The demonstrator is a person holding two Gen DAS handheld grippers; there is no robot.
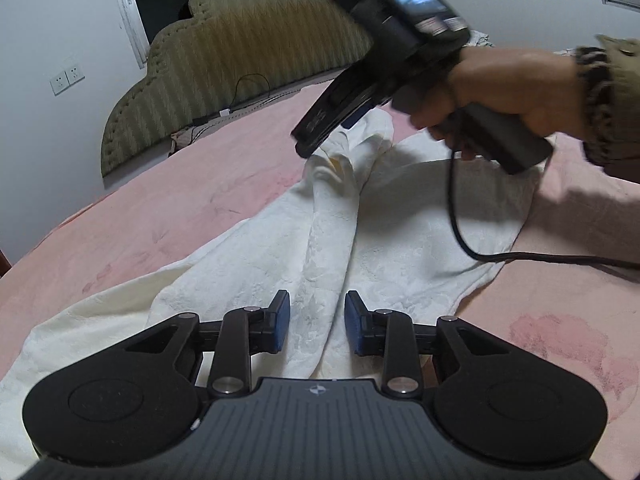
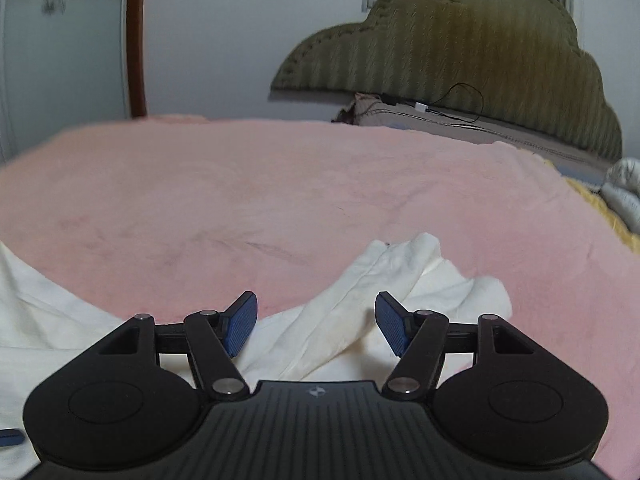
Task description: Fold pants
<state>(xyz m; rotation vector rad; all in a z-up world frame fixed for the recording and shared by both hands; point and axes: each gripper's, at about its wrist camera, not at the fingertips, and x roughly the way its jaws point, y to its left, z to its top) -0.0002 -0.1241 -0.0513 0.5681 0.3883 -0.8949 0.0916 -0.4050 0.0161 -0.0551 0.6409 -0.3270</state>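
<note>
White pants (image 1: 340,224) spread rumpled on pink blanket (image 1: 168,200), legs bunched together directly beneath left gripper (image 1: 317,322), jaws spread, pinching nothing. Right gripper (image 2: 316,322) likewise spread and empty above bunched fabric. No readable writing; small emblem only on gripper bodies. Left view alone: right hand (image 1: 512,88) and trailing black cable (image 1: 464,232). Olive headboard (image 2: 460,52) beyond.

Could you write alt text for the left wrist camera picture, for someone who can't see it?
White textured pants lie rumpled on a pink blanket-covered bed, with the left gripper low above them, jaws open and empty. Farther off, a person's hand holds the blurred right gripper over the pants, before an olive scalloped padded headboard.
</note>
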